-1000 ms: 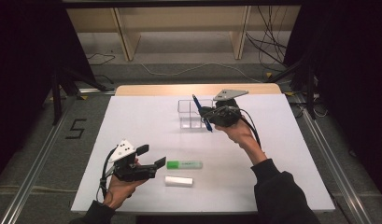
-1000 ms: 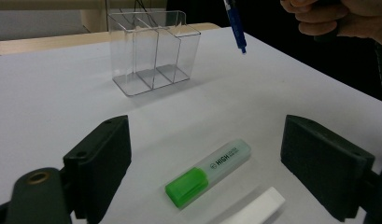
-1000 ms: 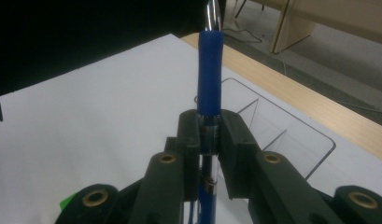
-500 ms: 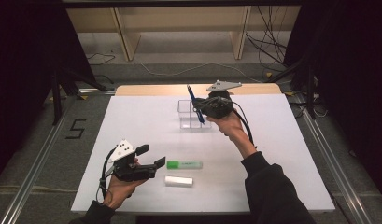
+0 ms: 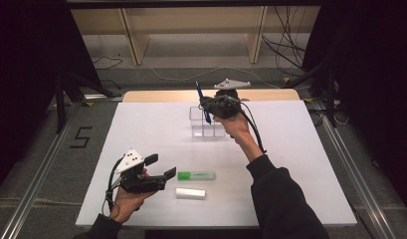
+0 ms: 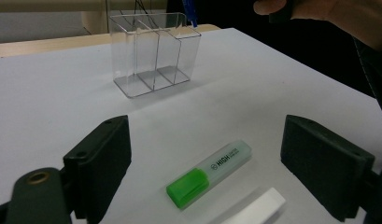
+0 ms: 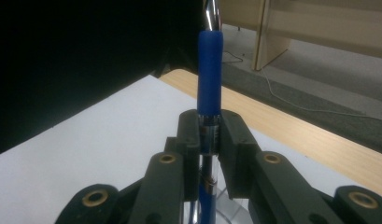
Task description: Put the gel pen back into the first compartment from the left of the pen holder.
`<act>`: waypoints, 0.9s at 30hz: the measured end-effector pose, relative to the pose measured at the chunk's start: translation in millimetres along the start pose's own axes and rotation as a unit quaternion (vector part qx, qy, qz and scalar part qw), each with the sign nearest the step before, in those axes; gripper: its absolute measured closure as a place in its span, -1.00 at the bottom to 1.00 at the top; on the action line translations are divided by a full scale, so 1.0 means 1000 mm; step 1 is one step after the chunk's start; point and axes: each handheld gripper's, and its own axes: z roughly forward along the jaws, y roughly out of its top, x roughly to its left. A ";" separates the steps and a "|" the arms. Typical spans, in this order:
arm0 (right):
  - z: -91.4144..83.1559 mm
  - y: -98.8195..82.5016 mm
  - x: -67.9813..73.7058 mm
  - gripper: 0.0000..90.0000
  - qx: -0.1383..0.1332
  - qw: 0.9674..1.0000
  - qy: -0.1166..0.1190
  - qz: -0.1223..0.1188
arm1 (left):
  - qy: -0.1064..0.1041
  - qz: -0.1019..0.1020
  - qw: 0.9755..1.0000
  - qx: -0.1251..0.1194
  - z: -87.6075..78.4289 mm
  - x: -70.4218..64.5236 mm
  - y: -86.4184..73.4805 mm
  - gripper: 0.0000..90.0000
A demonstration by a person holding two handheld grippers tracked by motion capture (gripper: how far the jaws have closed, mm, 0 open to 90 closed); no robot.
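Blue pen (image 7: 210,84): clamped upright in right gripper (image 5: 209,106), above clear organizer (image 5: 207,123).
Left gripper (image 5: 161,167): jaws wide apart, empty, near green highlighter (image 6: 208,172).

On the table there are one blue pen (image 5: 205,113), one green highlighter (image 5: 196,176), one white eraser (image 5: 190,193) and one clear three-compartment organiser (image 5: 198,125).
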 end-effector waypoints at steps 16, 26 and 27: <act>0.027 0.007 0.002 0.77 -0.010 1.000 -0.022 0.001 | -0.001 -0.001 1.000 0.001 0.000 0.000 0.000 -0.65; 0.046 0.012 0.001 0.77 -0.006 0.999 -0.034 0.002 | -0.002 0.002 1.000 0.001 -0.001 0.001 0.001 -0.65; 0.047 0.012 0.000 0.77 -0.006 0.999 -0.035 0.002 | -0.001 0.003 1.000 0.001 -0.001 0.001 0.001 -0.65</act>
